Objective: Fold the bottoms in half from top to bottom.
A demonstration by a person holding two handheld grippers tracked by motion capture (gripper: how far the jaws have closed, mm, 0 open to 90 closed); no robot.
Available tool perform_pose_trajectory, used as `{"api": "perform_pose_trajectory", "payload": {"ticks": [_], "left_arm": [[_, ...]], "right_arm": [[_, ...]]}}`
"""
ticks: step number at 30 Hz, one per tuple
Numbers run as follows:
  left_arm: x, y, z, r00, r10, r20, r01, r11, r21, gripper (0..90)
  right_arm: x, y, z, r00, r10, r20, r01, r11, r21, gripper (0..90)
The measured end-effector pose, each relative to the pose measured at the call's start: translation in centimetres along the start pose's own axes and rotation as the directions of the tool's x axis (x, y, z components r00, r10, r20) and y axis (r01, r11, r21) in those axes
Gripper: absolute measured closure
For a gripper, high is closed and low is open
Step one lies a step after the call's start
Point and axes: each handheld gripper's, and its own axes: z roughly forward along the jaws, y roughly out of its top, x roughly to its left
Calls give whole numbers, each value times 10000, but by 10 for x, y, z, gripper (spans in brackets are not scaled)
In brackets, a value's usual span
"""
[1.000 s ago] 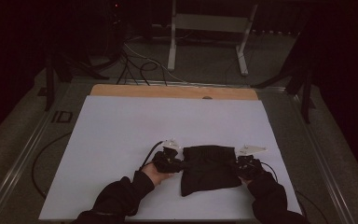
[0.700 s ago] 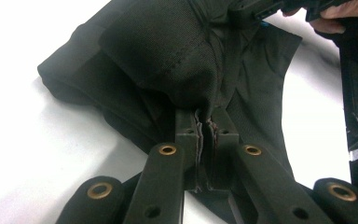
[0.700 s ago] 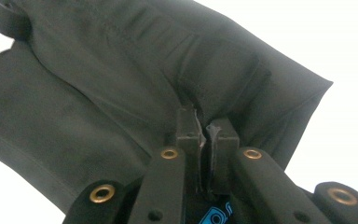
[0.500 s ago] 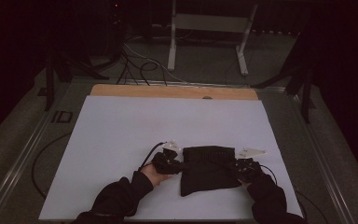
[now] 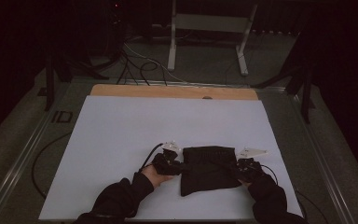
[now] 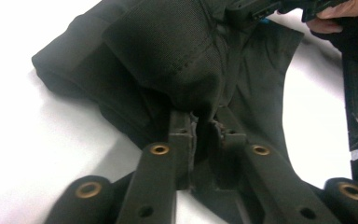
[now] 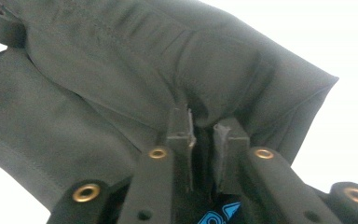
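Folded black garment (image 5: 209, 169) lies flat on the white surface (image 5: 121, 135), close to its near edge and right of centre. Left gripper (image 5: 176, 167) sits at the garment's left edge, right gripper (image 5: 238, 171) at its right edge, each in a hand with a dark sleeve. Left gripper view: fingers (image 6: 182, 128) narrow, jaws have just been opening, a fold of cloth between them; the pads probably no longer press on it, view too dark to be sure. Right gripper view: fingers (image 7: 181, 126) likewise narrow and just opening, small gap visible, cloth bunched at the tips. Writing: "ID" (image 5: 61, 116) on the frame beside the surface's far left corner.
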Motion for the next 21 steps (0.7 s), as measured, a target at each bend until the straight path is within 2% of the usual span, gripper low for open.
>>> {"api": "perform_pose_trajectory", "payload": {"ticks": [4, 9, 11, 12, 15, 16, 17, 20, 21], "left_arm": [[-5, 4, -6, 10000, 69, 17, -69, 9999, -73, 691], [-10, 10, -26, 9997, 250, 0, -250, 9993, -262, 649], [-10, 10, -26, 9997, 250, 0, -250, 9993, -262, 649], [-9, 13, -41, 9996, 203, -197, -212, 9987, -470, 650], [-5, 16, -50, 9990, 64, -446, -95, 9975, -696, 659], [-5, 16, -50, 9990, 64, -446, -95, 9975, -696, 695], [-2, 18, -53, 9974, 4, -718, -62, 9968, -799, 705], [4, 21, -52, 9939, -50, -1100, -45, 9963, -862, 788], [6, 22, -50, 9929, -180, -1176, 77, 9961, -881, 803]], "right_arm": [[1, 3, -3, 9998, 201, -60, -201, 9998, 80, 691], [2, 12, -17, 9994, -258, 249, 260, 9996, -106, 676], [2, 14, -21, 9992, -281, 279, 286, 9994, -200, 676], [1, 19, -30, 9982, -354, 479, 373, 9986, -376, 656], [-4, 26, -41, 9987, -124, 502, 160, 9972, -727, 647], [-4, 26, -41, 9987, -124, 502, 160, 9972, -727, 647], [-7, 31, -46, 9969, -168, 769, 233, 9961, -853, 676], [-15, 36, -45, 9941, -221, 1066, 320, 9953, -919, 759], [-17, 38, -43, 9935, -257, 1113, 347, 9962, -804, 780]]}}
